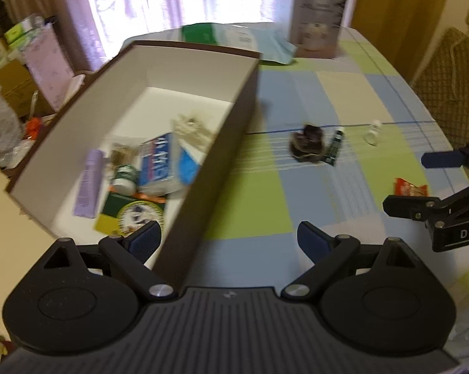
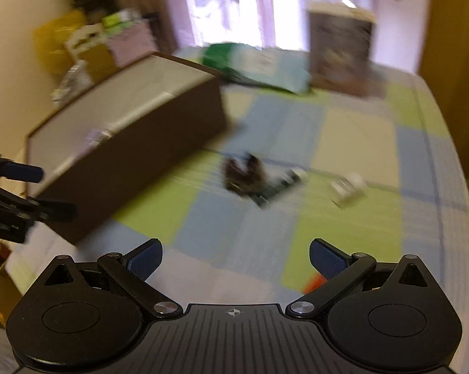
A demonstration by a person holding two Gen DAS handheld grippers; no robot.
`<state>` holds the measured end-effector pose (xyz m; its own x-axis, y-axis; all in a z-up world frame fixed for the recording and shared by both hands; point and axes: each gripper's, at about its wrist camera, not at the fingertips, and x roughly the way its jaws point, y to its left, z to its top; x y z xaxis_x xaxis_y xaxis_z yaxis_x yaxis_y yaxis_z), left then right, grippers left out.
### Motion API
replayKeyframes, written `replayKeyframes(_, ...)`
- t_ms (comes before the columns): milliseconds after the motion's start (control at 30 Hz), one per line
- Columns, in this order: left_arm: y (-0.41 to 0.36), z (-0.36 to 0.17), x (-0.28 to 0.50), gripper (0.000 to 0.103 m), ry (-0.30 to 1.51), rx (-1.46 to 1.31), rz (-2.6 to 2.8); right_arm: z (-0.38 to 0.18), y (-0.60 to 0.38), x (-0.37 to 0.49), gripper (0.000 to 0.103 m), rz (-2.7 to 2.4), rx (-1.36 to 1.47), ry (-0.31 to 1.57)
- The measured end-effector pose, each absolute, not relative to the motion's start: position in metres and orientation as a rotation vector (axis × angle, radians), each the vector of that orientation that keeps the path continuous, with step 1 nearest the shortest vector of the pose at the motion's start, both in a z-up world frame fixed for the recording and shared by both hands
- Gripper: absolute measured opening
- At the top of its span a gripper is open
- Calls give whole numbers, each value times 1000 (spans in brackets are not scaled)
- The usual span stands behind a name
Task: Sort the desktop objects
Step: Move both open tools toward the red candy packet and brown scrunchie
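Box (image 1: pixel 203 143), left gripper (image 1: pixel 228 243) above rim, spread wide

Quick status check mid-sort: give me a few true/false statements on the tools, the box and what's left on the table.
1. Both tools are shut on items. False: the left tool and the right tool are open and empty.
2. The brown box already holds a purple tube. True.
3. The box has a lid on. False: it is open on top.
4. A dark crumpled item lies on the checked tablecloth, outside the box. True.
5. A red packet lies inside the box. False: it is on the tablecloth.
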<state>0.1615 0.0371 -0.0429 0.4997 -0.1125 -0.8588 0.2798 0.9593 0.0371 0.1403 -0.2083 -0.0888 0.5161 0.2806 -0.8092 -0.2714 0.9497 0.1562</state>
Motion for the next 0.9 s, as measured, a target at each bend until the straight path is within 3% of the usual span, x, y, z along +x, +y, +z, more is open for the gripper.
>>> replayKeyframes(500, -23, -74, 178, 92, 1071, 243, -387, -121, -290, 120, 103, 158, 127, 1031)
replayKeyframes(733, -35, -85, 187, 92, 1092, 264, -405, -135, -293, 126, 103, 335, -172, 965)
replayKeyframes(833, -38, -90, 190, 92, 1106, 266, -399, -139, -293, 133, 86, 452, -305, 953)
replayKeyframes(900, -39, -92, 191, 92, 1113, 264, -394, -143, -294, 140, 86, 513, -351, 954)
